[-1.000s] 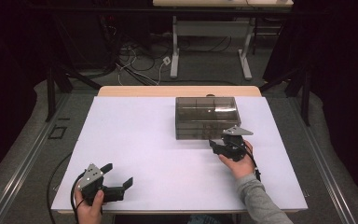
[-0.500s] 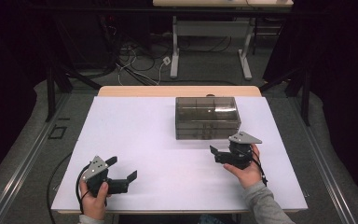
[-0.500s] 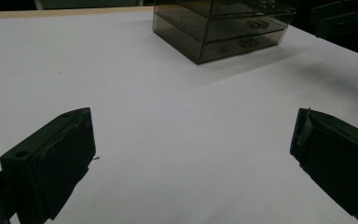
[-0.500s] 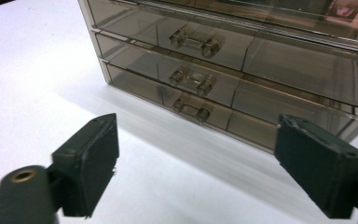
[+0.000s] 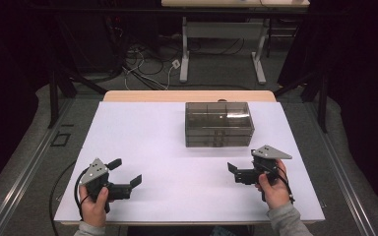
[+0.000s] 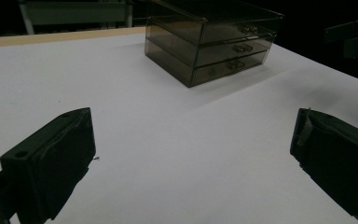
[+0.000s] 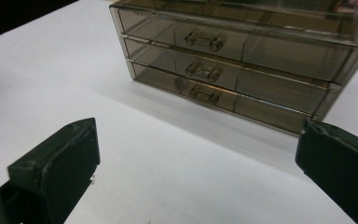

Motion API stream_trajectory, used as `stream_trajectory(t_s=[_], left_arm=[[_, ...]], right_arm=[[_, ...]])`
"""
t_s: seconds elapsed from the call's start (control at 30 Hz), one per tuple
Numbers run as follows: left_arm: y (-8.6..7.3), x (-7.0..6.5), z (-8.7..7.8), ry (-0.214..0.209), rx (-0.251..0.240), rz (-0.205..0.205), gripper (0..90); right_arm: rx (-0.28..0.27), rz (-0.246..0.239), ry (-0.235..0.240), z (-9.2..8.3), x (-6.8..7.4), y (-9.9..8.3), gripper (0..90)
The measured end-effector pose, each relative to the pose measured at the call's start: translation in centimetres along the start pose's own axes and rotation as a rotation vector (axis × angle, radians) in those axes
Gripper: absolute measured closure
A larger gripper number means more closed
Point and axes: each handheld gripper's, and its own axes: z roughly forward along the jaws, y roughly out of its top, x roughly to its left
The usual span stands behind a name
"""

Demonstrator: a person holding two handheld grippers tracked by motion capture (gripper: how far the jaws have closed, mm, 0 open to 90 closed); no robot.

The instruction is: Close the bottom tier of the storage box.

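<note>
Since a second ago, the right tongs [image 5: 235, 173] have drawn back from the smoky three-drawer box [image 5: 219, 124], their jaws just opening, now spread with nothing between. Drawers closed, contents unclear. Left tongs [image 5: 126, 172] spread, well apart, near the bench [image 5: 177, 147] edge.

Lab or test room – dark curtains [image 5: 359, 73], floor cables [image 5: 142, 64], bare desk frame [image 5: 221, 39]

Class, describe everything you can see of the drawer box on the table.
The drawer box is a small chest of smoky, see-through plastic with three stacked drawers, each with a clear bar handle at its middle. All three drawers look shut and look empty. It stands upright on the white table, toward the far edge, right of centre, its front facing the person. Nothing touches it but the table.
</note>
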Motion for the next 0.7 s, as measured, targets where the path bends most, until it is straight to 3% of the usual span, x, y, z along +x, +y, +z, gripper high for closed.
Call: stream_trajectory(t_s=[0.23,0.43,0.7], left_arm=[[0.3,0.7,-0.9,0.015,-0.017,-0.011,0.4],[0.2,1.5,-1.5,0.034,-0.034,-0.036,0.4],[-0.4,2.7,-2.1,0.054,-0.054,-0.090,0.4]], right_arm=[[-0.028,0.008,-0.010,-2.4,-1.0,-0.9,0.0],[-0.041,0.055,-0.030,-3.0,-2.6,-1.8,0.0],[-0.055,0.070,-0.088,-3.3,-4.5,-2.7,0.0]])
